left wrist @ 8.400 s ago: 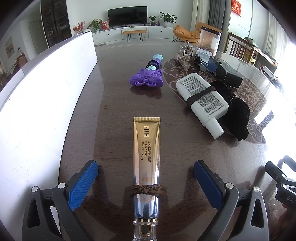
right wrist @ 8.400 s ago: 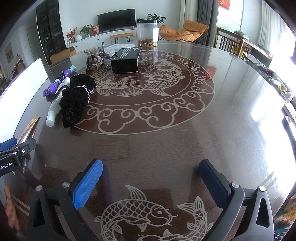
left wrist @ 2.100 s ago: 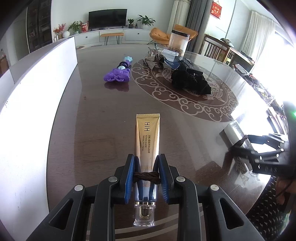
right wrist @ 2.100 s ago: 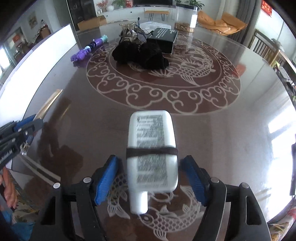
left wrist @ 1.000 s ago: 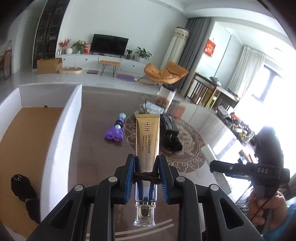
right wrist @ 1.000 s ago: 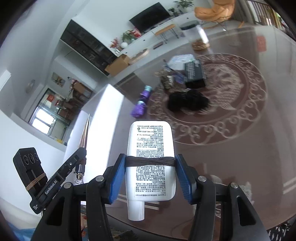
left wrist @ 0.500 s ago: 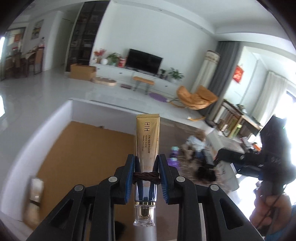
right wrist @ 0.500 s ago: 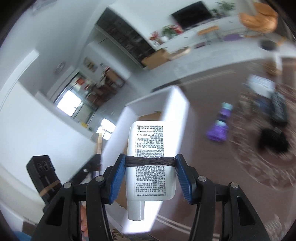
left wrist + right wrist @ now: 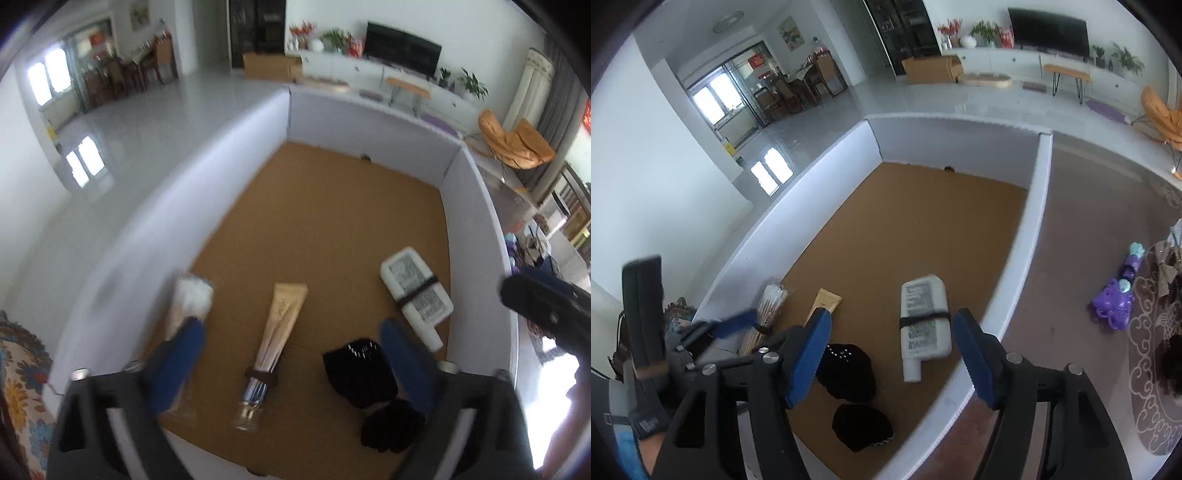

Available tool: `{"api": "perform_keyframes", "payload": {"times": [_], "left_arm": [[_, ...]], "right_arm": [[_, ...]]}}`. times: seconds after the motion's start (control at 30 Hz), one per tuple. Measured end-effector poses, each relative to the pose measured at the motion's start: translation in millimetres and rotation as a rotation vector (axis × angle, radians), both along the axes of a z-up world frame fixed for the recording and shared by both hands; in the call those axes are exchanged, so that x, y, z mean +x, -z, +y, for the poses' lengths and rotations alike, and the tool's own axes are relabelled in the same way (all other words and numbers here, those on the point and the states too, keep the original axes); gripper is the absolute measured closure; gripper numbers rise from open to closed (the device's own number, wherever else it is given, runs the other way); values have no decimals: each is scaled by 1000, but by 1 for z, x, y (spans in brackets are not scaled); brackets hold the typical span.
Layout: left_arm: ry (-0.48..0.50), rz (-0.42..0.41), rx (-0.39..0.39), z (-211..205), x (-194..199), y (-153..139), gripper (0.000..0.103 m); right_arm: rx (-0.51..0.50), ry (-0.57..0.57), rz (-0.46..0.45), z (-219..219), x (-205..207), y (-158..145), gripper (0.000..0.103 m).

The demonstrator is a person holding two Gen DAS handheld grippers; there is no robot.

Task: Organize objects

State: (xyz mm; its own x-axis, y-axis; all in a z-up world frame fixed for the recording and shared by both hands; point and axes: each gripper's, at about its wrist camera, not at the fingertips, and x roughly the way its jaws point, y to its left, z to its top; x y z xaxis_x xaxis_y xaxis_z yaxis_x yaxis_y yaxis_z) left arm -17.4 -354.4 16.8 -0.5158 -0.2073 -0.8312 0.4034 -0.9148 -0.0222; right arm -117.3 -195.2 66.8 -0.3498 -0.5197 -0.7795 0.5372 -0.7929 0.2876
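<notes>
Lying released in box (image 9: 476, 206): gold tube (image 9: 280, 325), white bottle (image 9: 925, 317).

white bottle (image 9: 416, 287) in the box (image 9: 476, 236), dense small print, illegible, no other text readable

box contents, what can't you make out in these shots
- Print on the gold tube: left wrist view, motion blur.
- Pale packet by the box's left wall: left wrist view, blurred and partly behind the left claw's pad.
- Black items: both views, too dark to identify.
- White bottle's label: too small.
</notes>
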Motion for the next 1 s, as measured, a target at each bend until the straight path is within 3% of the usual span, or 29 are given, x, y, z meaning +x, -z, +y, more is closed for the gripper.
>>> {"api": "perform_keyframes", "payload": {"times": [0.07,0.17,0.3,0.37,0.47,0.6,0.67,0.8,0.9,1.0], "left_arm": [[-23,47,-49,6,4,-10,0],[-28,130,-40,23,5,-28,0],[37,231,-7,57,8,-48,0],[95,269,-5,83,10,-56,0],[196,316,-1,125,9,-69,0],[347,346,50,186,9,-80,0],[418,333,86,217,8,-76,0],[534,228,156,273,4,-44,0],[568,124,159,297,-6,-4,0],[572,63,96,313,-21,30,0]], "right_arm": [[-7,30,70,21,9,-7,16],[-14,110,193,67,22,-17,6],[76,300,343,155,45,6,1],[168,387,357,194,54,33,1],[287,480,299,250,65,75,1],[309,594,237,307,89,103,1],[268,666,182,333,93,106,1],[202,775,126,359,96,106,1],[194,807,94,367,96,108,1],[219,813,101,362,98,106,1]]}}
